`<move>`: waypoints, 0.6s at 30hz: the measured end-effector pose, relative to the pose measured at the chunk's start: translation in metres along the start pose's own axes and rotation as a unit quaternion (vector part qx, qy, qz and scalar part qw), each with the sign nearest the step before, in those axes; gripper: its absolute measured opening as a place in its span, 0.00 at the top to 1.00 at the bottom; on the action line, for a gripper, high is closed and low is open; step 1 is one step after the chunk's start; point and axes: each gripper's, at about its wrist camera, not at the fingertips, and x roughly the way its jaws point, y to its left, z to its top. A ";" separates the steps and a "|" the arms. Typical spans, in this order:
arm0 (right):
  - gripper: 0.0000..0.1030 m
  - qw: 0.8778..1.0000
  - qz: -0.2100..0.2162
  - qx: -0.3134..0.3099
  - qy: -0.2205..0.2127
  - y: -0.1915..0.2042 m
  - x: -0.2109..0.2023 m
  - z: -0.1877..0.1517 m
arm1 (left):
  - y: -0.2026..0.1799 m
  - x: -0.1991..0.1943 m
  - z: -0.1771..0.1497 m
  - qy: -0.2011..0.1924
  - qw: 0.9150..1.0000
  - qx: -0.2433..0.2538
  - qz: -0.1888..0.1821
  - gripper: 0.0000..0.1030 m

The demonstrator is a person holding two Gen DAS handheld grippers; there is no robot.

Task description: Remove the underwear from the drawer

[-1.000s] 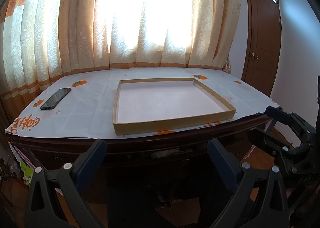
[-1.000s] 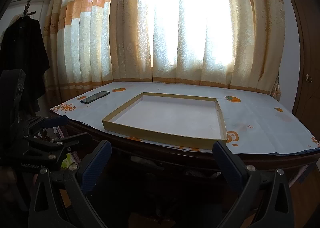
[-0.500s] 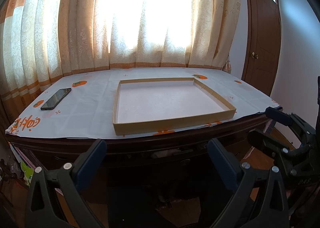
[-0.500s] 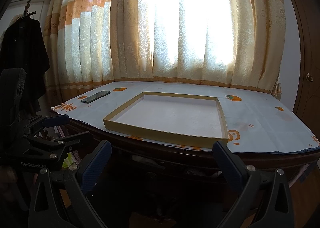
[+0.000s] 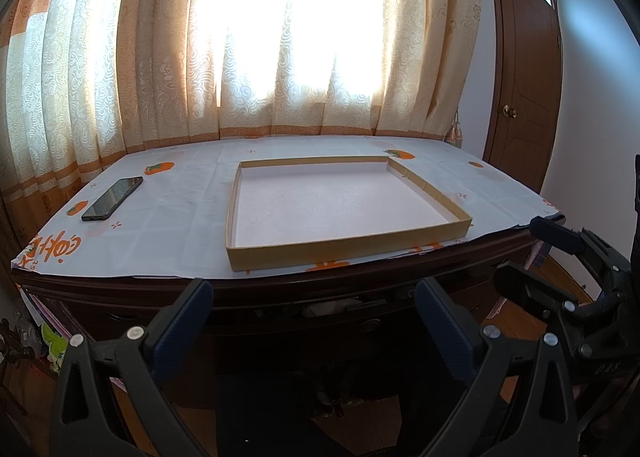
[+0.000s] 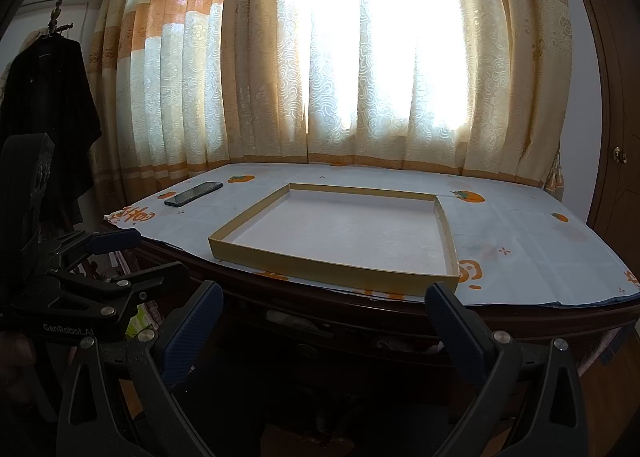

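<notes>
Left hand-held gripper (image 5: 314,321) and right hand-held gripper (image 6: 324,317), each with its fingers spread wide and holding nothing, both level with the front edge of a dark wooden counter (image 5: 280,289). In the left wrist view the right hand-held gripper appears at the right edge; in the right wrist view the left one appears at the left edge.

The drawer (image 5: 320,307) lies just under the counter's front edge, its long axis running left to right along that edge; it stands open by a narrow slot. A little pale fabric (image 5: 332,304) shows in the slot, too dim to tell whether it is the underwear or which way it points.

On the counter: a white cloth with orange prints (image 5: 168,217), a shallow tan tray (image 5: 344,253) near the front edge, and a dark phone (image 5: 112,199) well to the left, its long axis angled toward the curtains (image 5: 160,57). A brown door (image 5: 520,77) stands at right.
</notes>
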 end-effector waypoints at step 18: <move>0.01 1.000 0.001 0.001 -0.001 0.004 -0.002 -0.001 | 0.002 -0.001 0.001 0.000 1.000 -0.002 0.000 0.00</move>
